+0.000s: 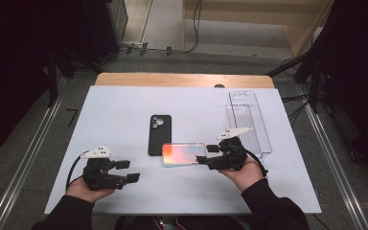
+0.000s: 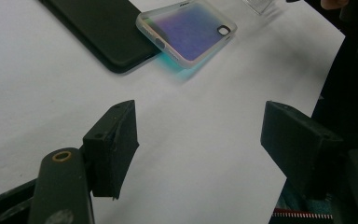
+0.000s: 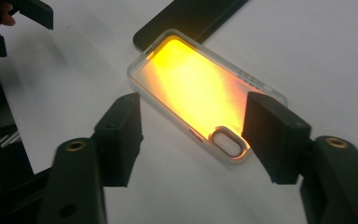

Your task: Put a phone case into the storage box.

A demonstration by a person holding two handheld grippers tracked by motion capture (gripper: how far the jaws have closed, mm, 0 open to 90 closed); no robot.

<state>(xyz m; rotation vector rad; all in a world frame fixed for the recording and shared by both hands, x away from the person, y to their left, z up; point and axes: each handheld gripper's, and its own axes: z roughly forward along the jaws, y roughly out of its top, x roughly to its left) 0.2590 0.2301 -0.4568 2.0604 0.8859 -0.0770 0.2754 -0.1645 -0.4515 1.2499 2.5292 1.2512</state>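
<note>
High view: white table [image 1: 124, 110], 3 phone cases on it. Black case [image 1: 159, 134] sits mid-table, upright along the table's depth, camera cutout at the far end. Iridescent case [image 1: 184, 154] lies crosswise just in front of it, its left end at the black case's near end; contact between the 2 can't be resolved. Clear case [image 1: 249, 120] lies far right, well apart from the other 2. Right gripper [image 1: 206, 154] sits at the iridescent case's right end, 1 jaw on each side of that short end. Left gripper [image 1: 127, 171] rests near the front-left of the table, pointing right, well apart from all cases.

Left gripper view: jaws wide apart, bare table between them. Iridescent case [image 2: 189, 31] and black case [image 2: 100, 28] lie farther off, edges close together.

Right gripper view: iridescent case [image 3: 200, 93] glows orange-yellow, camera-cutout end nearest. Jaws gape partway and straddle that end; right pad [image 3: 272, 133] overlaps the case's edge, left pad [image 3: 121, 133] stands clear of it with table showing between. No grip on it yet. Black case [image 3: 191, 18] lies beyond.
</note>
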